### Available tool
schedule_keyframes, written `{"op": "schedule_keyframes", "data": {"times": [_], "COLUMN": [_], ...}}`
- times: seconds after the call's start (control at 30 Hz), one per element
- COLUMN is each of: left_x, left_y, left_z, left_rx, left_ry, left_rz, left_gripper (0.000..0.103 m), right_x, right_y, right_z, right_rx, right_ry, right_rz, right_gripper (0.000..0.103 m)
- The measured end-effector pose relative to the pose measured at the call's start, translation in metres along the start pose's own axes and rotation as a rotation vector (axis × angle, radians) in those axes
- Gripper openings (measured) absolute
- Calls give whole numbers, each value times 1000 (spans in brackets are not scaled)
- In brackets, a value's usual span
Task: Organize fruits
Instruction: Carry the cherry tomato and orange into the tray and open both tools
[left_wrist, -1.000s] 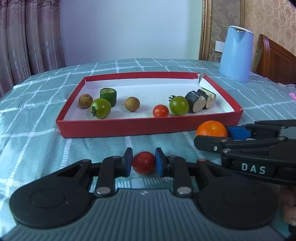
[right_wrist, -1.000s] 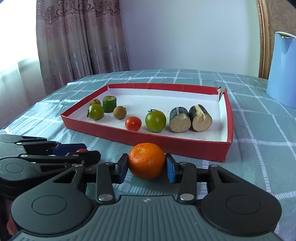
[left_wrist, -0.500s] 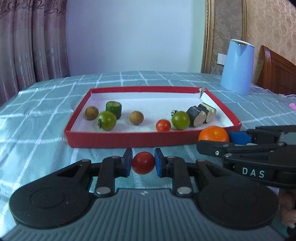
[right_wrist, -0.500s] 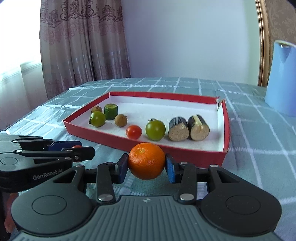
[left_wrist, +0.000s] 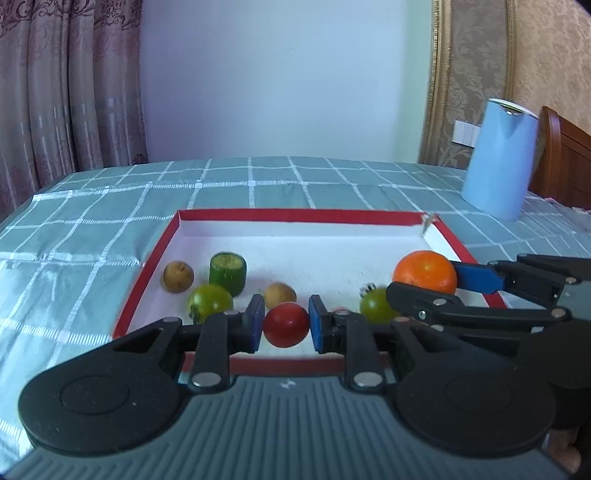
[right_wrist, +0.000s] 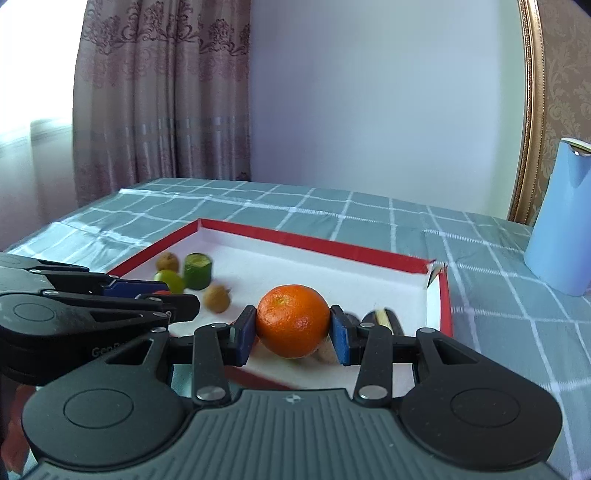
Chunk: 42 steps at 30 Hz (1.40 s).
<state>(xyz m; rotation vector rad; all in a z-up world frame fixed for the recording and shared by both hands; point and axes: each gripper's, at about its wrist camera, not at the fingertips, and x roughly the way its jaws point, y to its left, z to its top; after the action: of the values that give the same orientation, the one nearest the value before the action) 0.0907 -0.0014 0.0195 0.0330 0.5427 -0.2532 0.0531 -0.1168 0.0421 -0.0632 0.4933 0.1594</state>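
My left gripper (left_wrist: 286, 325) is shut on a red cherry tomato (left_wrist: 285, 325) and holds it above the front edge of the red tray (left_wrist: 295, 215). My right gripper (right_wrist: 293, 328) is shut on an orange (right_wrist: 293, 320), held above the tray's right part; the orange also shows in the left wrist view (left_wrist: 424, 271). In the tray lie two brown longans (left_wrist: 178, 277), a green cucumber piece (left_wrist: 228, 272) and two green tomatoes (left_wrist: 210, 302). Dark log-like pieces (right_wrist: 384, 319) peek out behind my right fingers.
A light blue jug (left_wrist: 498, 158) stands on the teal checked cloth (left_wrist: 74, 229) to the right behind the tray. Curtains hang at the back left. A wooden headboard (left_wrist: 565, 158) stands at the far right.
Both grippers have lifted their fruit off the cloth and moved forward over the tray. The tray now looks closer and lower in both views.
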Motion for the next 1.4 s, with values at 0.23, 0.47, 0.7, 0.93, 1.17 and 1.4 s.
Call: {"op": "schedule_keyframes", "data": {"times": [0.23, 0.47, 0.7, 0.93, 1.17, 1.4], "left_x": [38, 79, 96, 100, 99, 99], "left_y": [-2, -5, -3, -6, -10, -13], "left_z": [24, 32, 32, 31, 28, 27], "left_rx": [-14, -16, -23, -9, 12, 25], "left_ry": [7, 60, 87, 73, 68, 62], "left_rz": [43, 92, 112, 133, 145, 153], "left_gripper": [23, 23, 23, 25, 27, 28], "right_x": [44, 84, 99, 103, 102, 102], "right_y": [-17, -32, -40, -44, -44, -44], "right_z": [21, 26, 30, 29, 29, 29], "right_rx": [52, 81, 106, 136, 133, 133], "right_ry": [38, 95, 159, 192, 191, 192], "right_rz": [-54, -87, -67, -53, -58, -59], "right_gripper": [41, 41, 41, 41, 41, 42]}}
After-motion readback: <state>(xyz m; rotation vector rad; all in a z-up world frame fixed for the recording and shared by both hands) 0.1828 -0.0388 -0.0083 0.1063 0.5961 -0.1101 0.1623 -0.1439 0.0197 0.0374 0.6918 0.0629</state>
